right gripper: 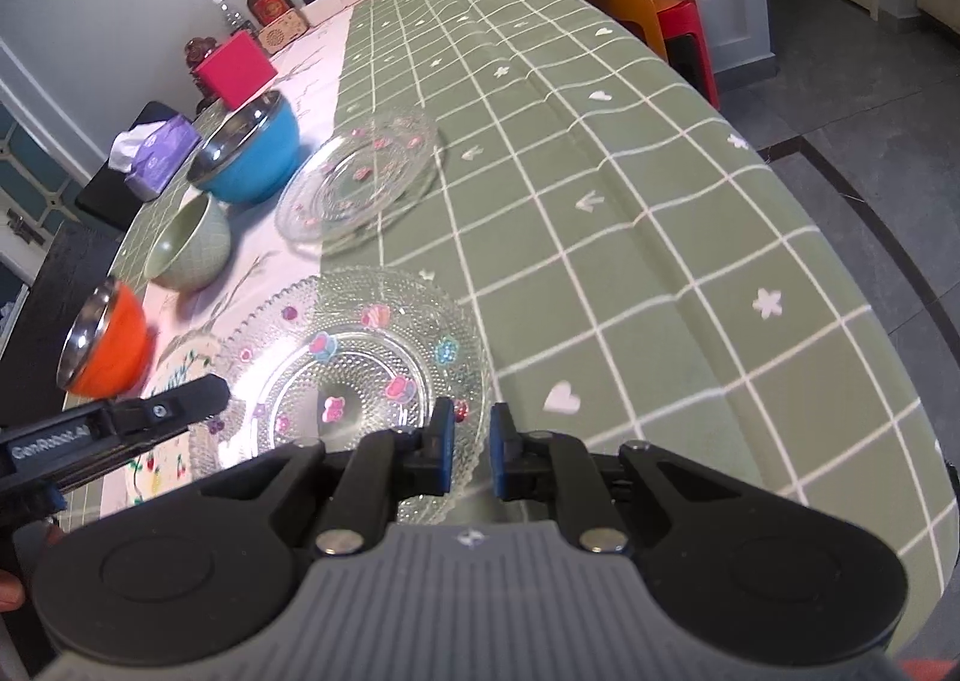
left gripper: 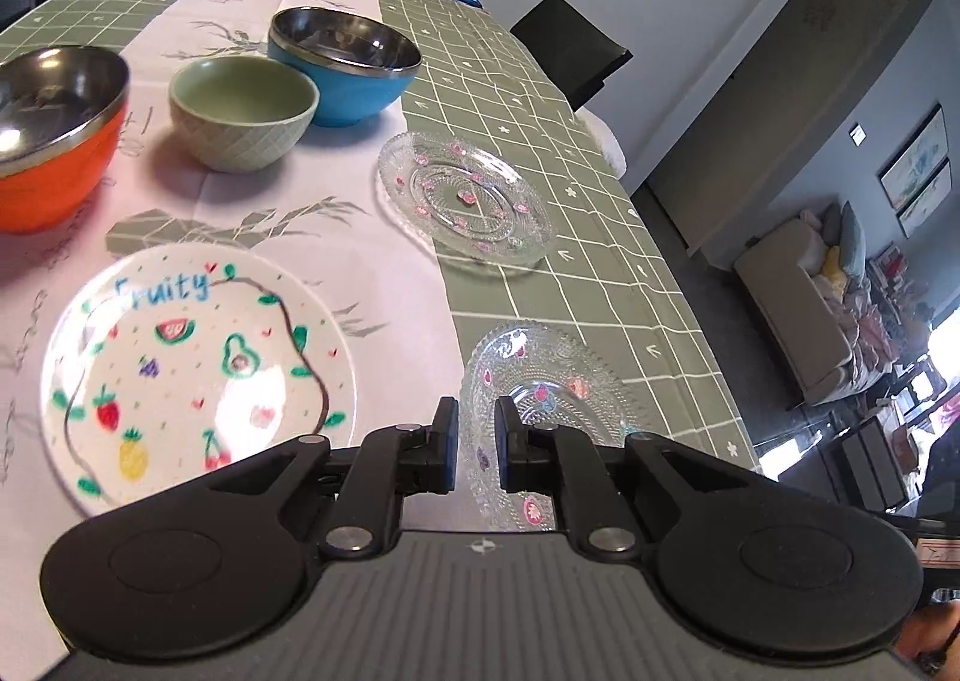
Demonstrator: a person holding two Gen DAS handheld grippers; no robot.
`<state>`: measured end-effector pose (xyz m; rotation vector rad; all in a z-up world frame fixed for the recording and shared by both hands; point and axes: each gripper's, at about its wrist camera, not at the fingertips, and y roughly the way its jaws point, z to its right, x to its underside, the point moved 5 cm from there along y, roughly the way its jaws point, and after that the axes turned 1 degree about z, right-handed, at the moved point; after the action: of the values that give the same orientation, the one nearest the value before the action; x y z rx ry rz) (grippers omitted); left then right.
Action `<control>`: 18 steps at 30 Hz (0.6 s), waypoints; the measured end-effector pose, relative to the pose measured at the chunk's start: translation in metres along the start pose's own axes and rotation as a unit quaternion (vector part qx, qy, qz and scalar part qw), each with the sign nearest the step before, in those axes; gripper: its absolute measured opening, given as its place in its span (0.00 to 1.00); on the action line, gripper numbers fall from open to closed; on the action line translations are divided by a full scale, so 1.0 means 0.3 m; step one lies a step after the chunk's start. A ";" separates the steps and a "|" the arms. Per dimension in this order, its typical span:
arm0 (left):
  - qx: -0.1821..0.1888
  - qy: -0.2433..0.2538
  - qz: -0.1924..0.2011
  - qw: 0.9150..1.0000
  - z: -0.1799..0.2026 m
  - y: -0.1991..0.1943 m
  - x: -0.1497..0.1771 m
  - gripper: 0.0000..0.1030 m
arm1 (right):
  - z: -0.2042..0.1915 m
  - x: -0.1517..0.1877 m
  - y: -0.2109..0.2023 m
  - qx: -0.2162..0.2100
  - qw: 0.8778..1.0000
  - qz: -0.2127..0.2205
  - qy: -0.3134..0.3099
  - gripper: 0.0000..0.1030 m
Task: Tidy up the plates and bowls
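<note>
On the table (left gripper: 540, 99): green checked cloth with a pale centre runner, and your room shows a sofa (left gripper: 798, 303) far right.
Bowls: orange bowl (left gripper: 54, 135), green bowl (left gripper: 243, 111), blue bowl (left gripper: 345, 66) stand in a row.
Plates: fruit plate (left gripper: 198, 369) near you; far glass plate (left gripper: 465, 198) behind the near glass plate (right gripper: 354, 375).
Left gripper (left gripper: 477, 441): narrow gap, rim between, grip unclear.
Right gripper (right gripper: 468, 444): narrow gap at the same plate's edge.

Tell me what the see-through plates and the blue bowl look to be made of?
The near clear plate and far clear plate look like pressed glass: transparent, beaded texture, tablecloth showing through. The blue bowl seems stainless steel inside, mirror-shiny, with a matte blue outer shell, perhaps plastic or coating.
</note>
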<state>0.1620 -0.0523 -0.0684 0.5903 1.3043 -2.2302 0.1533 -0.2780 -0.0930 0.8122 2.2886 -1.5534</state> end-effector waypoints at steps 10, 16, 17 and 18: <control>0.008 -0.037 -0.005 0.999 -0.031 -0.016 0.099 0.13 | -0.016 0.047 -0.037 0.025 0.999 0.019 -0.030 0.08; 0.011 -0.049 -0.009 0.999 -0.035 0.014 0.143 0.13 | 0.015 0.041 -0.034 0.037 0.999 0.020 -0.017 0.07; 0.010 -0.048 -0.009 0.999 -0.035 0.018 0.147 0.13 | 0.016 0.041 -0.030 0.039 0.999 0.017 -0.019 0.07; 0.008 -0.048 -0.010 0.999 -0.034 0.022 0.149 0.13 | 0.016 0.043 -0.025 0.041 0.999 0.014 -0.021 0.07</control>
<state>0.1319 -0.0545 -0.1036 0.4719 1.2515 -2.2579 0.1381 -0.2807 -0.0957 0.8213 2.1876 -1.6454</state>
